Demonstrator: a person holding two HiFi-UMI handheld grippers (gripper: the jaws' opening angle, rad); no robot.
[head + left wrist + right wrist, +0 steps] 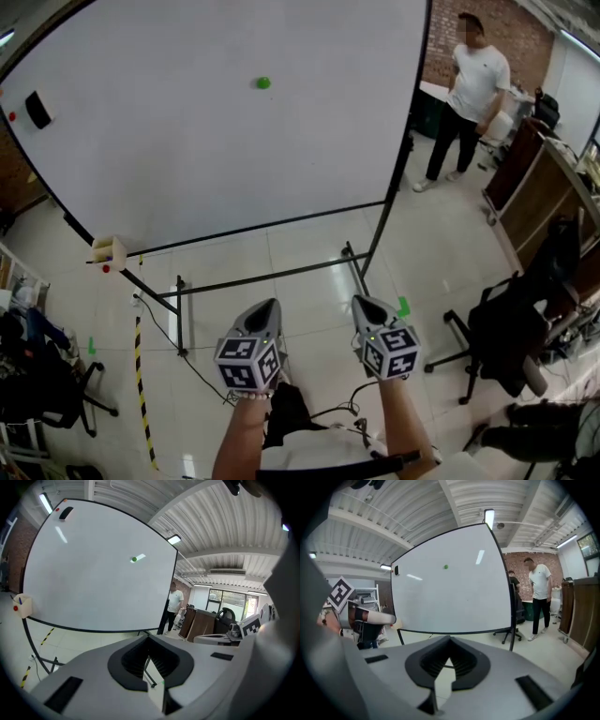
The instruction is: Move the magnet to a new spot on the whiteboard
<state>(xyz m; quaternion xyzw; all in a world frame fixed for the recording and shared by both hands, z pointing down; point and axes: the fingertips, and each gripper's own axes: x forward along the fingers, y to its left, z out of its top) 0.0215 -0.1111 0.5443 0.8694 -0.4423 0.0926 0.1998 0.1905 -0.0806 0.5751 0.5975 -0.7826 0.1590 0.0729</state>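
**Both grippers shut, green magnet high on the whiteboard**

From the head view, a large whiteboard point(187, 150) on a black frame stands ahead of the person. A small green magnet point(263, 82) sits on the board's upper middle, alone on bare white and well apart from both grippers. The left gripper point(270, 307) and right gripper point(360, 304) are held low, side by side, pointing toward the board. Each has its jaws pressed together with nothing between them.

The magnet looks like a small, hard, light button, probably smooth plastic, so it could slip from a loose pinch. It likely clings firmly to the board. The best hold is probably on its rim, one pad on either side, then a pull or a slide; the jaws would have to spread first
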